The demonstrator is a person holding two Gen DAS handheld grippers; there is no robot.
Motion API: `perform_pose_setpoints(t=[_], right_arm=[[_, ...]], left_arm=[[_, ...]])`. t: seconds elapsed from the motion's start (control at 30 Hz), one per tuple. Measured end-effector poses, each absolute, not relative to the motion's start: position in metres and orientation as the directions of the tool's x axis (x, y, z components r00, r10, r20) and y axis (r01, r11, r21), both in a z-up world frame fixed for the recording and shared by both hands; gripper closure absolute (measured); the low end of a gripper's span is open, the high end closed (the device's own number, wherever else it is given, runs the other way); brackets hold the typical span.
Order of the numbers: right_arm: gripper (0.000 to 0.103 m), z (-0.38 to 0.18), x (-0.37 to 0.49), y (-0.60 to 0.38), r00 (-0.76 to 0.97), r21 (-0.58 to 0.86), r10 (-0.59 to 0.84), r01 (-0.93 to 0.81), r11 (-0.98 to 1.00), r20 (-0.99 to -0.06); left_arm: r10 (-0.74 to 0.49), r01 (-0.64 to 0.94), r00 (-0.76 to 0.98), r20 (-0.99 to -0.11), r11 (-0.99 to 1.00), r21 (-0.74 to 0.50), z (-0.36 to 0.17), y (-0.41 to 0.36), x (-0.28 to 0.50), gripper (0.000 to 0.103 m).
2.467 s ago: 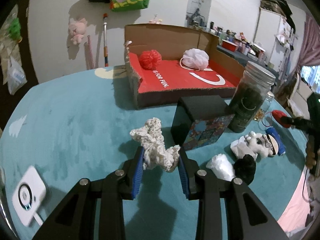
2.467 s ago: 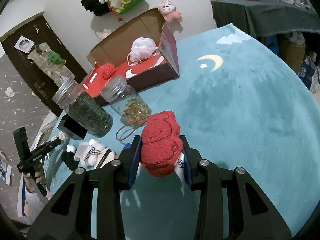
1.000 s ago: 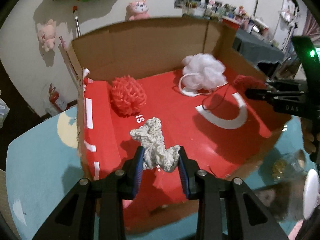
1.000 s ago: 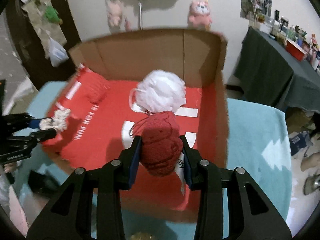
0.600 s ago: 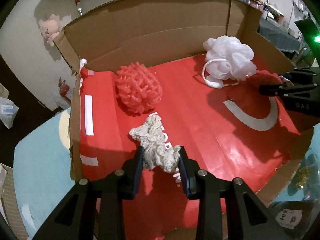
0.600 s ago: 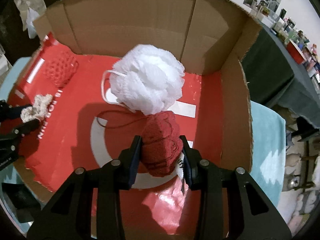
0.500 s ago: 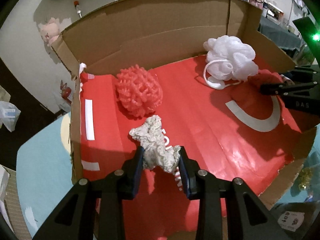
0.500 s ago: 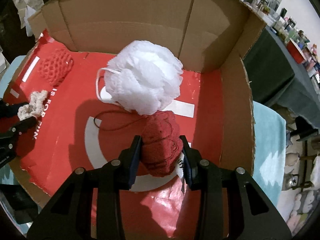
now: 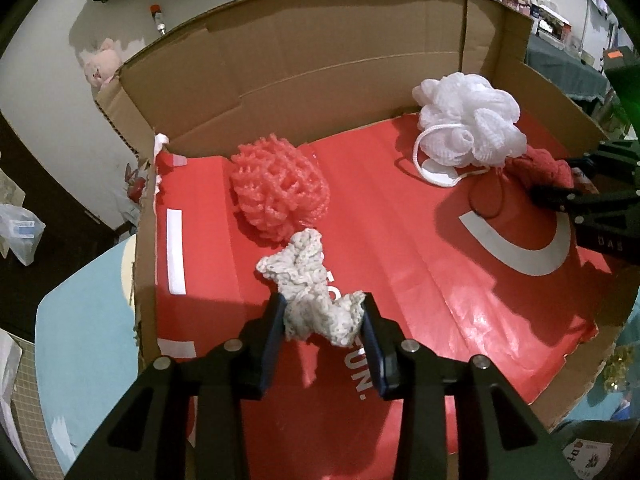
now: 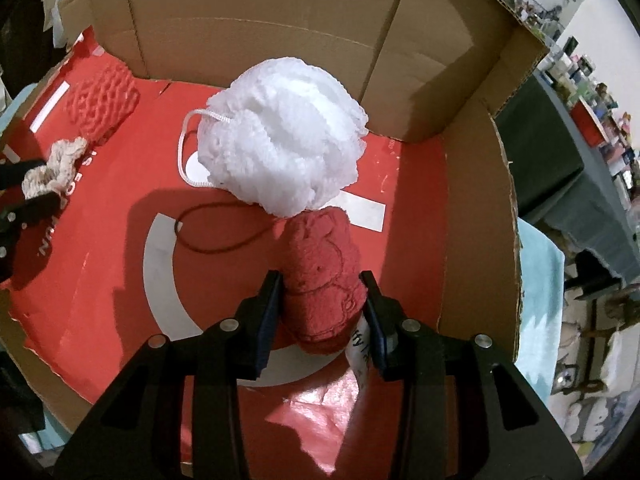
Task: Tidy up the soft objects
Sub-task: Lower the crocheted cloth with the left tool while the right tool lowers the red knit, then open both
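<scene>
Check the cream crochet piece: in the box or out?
In: the cream crochet piece is over the cardboard box's red floor, between the left gripper's fingers.

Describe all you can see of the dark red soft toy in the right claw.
The dark red soft toy looks like plush with stitched outlines. It sits between the pads of the right claw, low over the box's red floor. Its far end touches the white mesh pouf. A dark cord loop lies beside it; a white tag hangs below.
</scene>
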State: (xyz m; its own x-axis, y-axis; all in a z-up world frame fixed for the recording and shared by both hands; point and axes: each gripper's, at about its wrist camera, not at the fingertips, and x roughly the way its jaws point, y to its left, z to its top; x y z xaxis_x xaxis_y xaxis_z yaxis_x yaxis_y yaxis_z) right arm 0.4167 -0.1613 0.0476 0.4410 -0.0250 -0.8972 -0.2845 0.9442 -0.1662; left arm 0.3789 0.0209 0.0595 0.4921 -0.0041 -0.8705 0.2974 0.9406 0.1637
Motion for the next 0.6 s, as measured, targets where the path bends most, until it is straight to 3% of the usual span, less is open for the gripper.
perform_pose_setpoints(t=[0.2, 0.37, 0.43, 0.6], right_arm=[[0.055, 0.052, 0.411, -0.161, 0.446, -0.141, 0.001, -0.285, 0.948, -0.895], [0.046, 0.06, 0.404, -0.149, 0.479, -0.168, -0.005, -0.299, 0.939, -0.878], [0.035, 0.066, 0.396, -0.146, 0.494, -0.173, -0.007, -0.29, 0.941, -0.869], [0.034, 0.086, 0.379, -0.147, 0.515, -0.16, 0.004, -0.273, 0.949, -0.857]], left_arm=[[-0.01, 0.296, 0.501, -0.866, 0.942, 0.16, 0.062, 0.019, 0.377, 0.058], [-0.04, 0.299, 0.53, -0.847, 0.943, 0.143, 0.074, 0.019, 0.365, 0.042], [-0.055, 0.298, 0.545, -0.837, 0.945, 0.132, 0.082, 0.019, 0.357, 0.037], [-0.089, 0.29, 0.585, -0.806, 0.951, 0.106, 0.104, 0.022, 0.337, 0.028]])
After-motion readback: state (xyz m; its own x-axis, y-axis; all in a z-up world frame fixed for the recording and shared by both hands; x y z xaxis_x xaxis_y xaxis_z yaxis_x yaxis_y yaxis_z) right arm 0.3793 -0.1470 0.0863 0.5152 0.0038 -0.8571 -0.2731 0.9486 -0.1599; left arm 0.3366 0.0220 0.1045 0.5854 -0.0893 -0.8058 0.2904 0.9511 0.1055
